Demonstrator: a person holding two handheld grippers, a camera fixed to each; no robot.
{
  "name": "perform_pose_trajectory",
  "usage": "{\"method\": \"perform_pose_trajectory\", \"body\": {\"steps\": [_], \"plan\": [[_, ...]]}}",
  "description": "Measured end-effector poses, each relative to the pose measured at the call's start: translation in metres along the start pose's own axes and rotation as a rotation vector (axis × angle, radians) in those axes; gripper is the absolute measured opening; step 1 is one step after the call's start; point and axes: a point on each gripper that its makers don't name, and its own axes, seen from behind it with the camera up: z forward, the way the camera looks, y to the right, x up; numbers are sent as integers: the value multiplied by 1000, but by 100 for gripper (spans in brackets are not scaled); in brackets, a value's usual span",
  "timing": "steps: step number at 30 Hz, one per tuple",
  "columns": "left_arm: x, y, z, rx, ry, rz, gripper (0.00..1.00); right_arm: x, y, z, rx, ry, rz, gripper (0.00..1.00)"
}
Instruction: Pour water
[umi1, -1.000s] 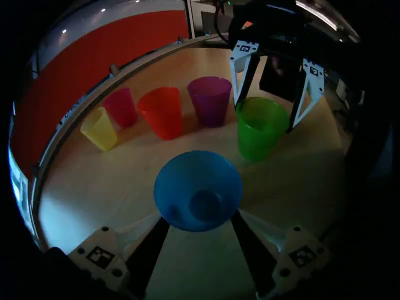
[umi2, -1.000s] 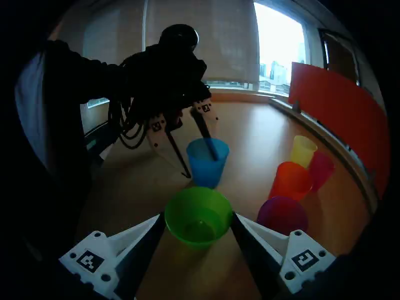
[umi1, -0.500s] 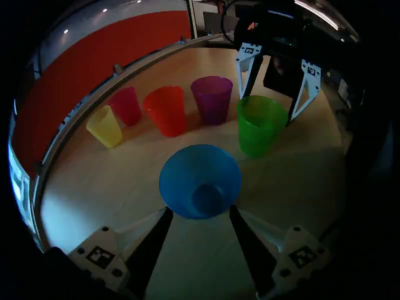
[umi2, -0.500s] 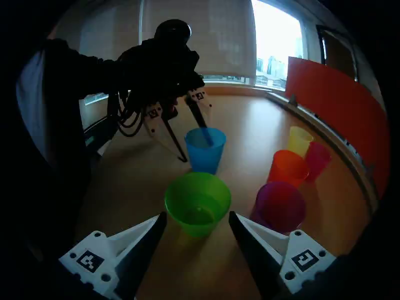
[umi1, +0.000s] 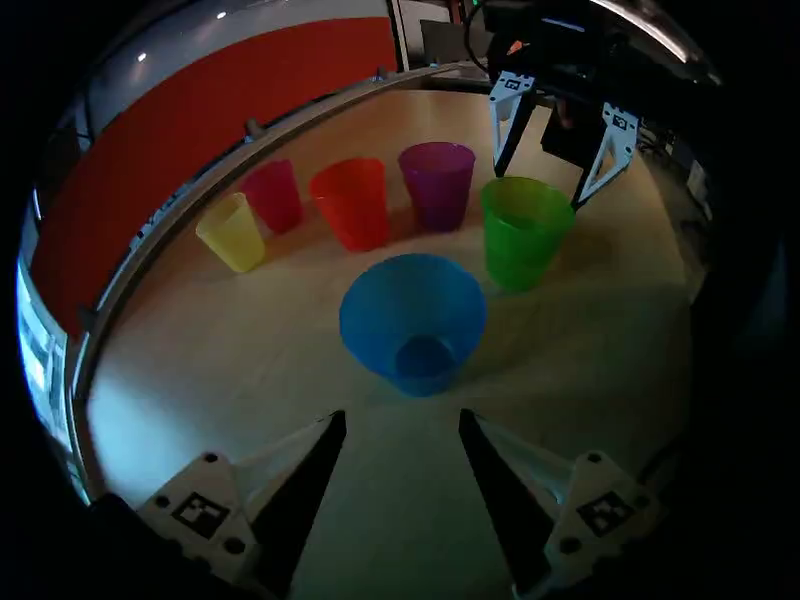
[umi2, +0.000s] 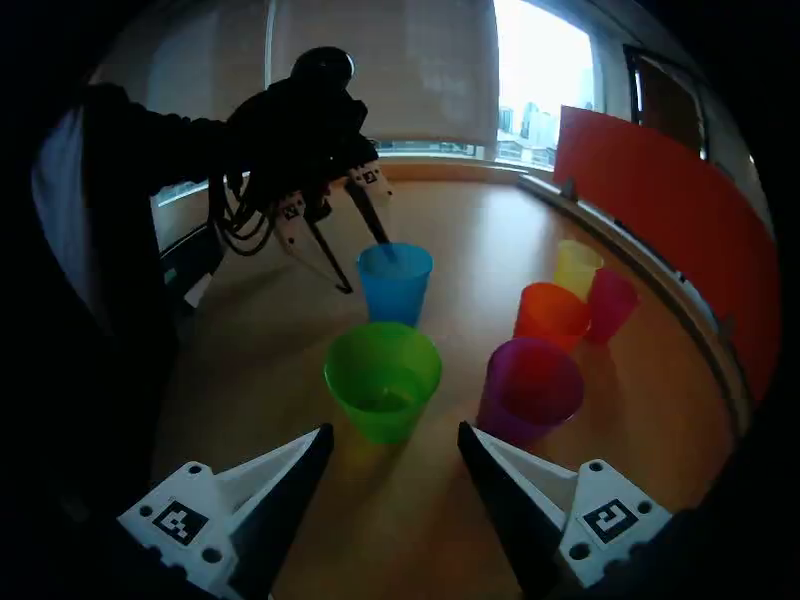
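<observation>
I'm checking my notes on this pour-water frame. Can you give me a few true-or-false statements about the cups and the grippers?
1. The yellow cup stands beside the pink cup. True.
2. The left gripper is shut on the blue cup. False: it is open, and the cup stands free on the table ahead of its fingers.
3. The green cup lies on its side. False: it stands upright.
4. The purple cup stands between the orange cup and the green cup. True.
5. The right gripper is open. True.
</observation>
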Motion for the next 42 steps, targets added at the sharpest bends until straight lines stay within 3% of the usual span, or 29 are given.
{"method": "perform_pose_trajectory", "body": {"steps": [15, 29, 42], "plan": [[-6, -28, -19, 87, 19, -32, 84, 0, 15, -19, -66, -15, 12, 97], [-1, -64, -34, 208, 91, -122, 84, 1, 40, -42, -182, 1, 113, 98], [-11, -109, -58, 377, 193, -276, 84, -17, 87, -81, -472, 1, 249, 99]]}}
